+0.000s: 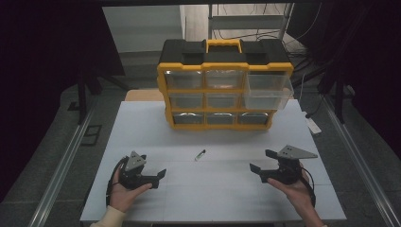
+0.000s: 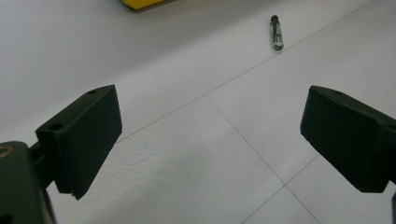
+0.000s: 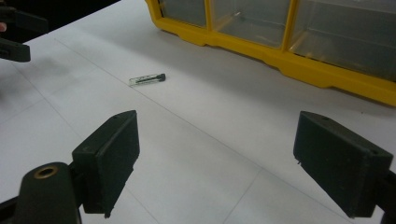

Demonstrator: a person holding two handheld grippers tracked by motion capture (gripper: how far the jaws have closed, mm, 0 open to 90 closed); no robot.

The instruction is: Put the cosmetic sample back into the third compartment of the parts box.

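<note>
Small clear glass vial with black cap [image 1: 200,154] lying on white table [image 1: 156,132], between left gripper [image 1: 160,175] and right gripper [image 1: 258,163], both spread wide, empty; yellow-and-black drawer cabinet [image 1: 222,85] behind.

Left gripper [image 1: 158,176] sits low in the lower left of the high view, cradled in an upturned left hand [image 1: 124,193], jaws spread wide and empty. Right gripper [image 1: 263,163] mirrors it at lower right, right hand [image 1: 297,188] underneath, jaws gaping too.
</note>
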